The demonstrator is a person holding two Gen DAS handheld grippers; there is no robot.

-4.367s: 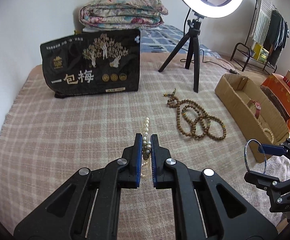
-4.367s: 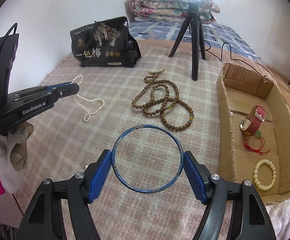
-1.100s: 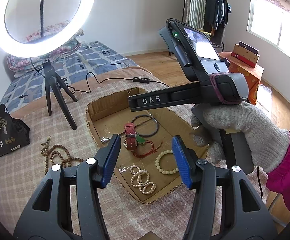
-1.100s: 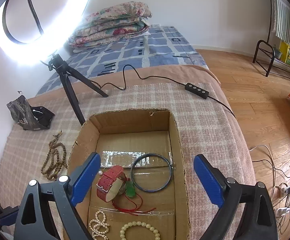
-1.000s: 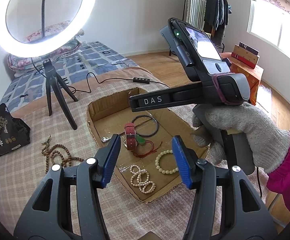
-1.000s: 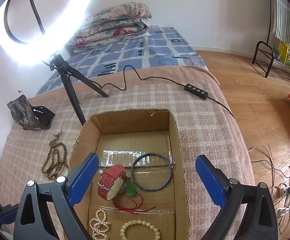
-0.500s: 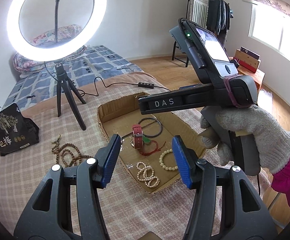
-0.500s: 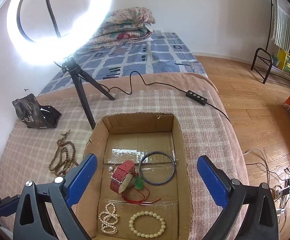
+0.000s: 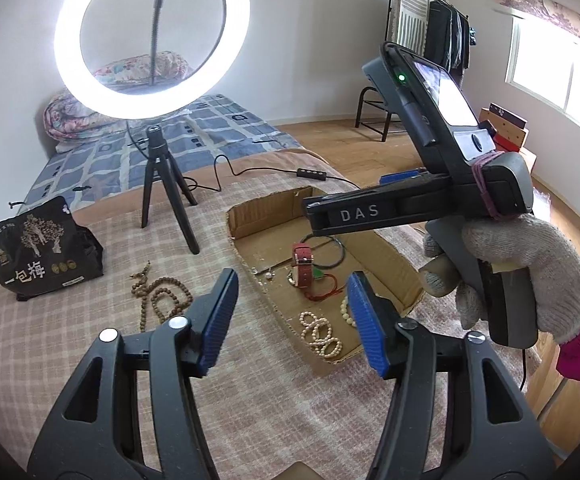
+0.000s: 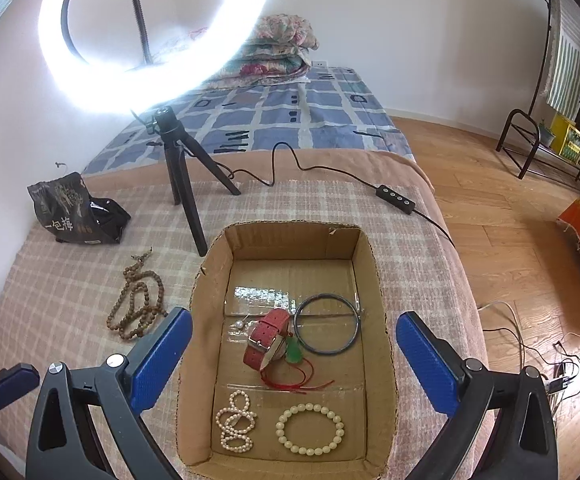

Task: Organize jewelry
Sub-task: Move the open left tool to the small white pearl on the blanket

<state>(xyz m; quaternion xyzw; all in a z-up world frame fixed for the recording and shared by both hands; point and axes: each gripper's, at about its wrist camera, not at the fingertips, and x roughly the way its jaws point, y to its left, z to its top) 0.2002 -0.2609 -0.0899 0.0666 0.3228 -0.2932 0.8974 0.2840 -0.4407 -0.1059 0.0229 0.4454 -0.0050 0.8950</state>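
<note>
A cardboard box (image 10: 382,360) on the checked bedspread holds a blue bangle (image 10: 326,325), a red watch (image 10: 264,338), a green pendant on red cord (image 10: 294,354), a pearl necklace (image 10: 235,422) and a cream bead bracelet (image 10: 310,429). The box (image 9: 400,276) also shows in the left wrist view. A brown bead necklace (image 10: 136,304) lies on the bedspread left of the box. My right gripper (image 10: 294,364) is open and empty above the box's near end. My left gripper (image 9: 292,318) is open and empty, above the box's near left edge. The brown beads (image 9: 162,296) lie to its left.
A ring light on a black tripod (image 10: 178,168) stands behind the box, its cable and switch (image 10: 394,199) running right. A black printed bag (image 10: 70,210) lies at the back left. The bed's edge drops to wooden floor (image 10: 510,240) on the right.
Both grippers let go of the pearl necklace and the blue bangle, which now lie in the box. Over the last second both open grippers have drawn back and up from the box.
</note>
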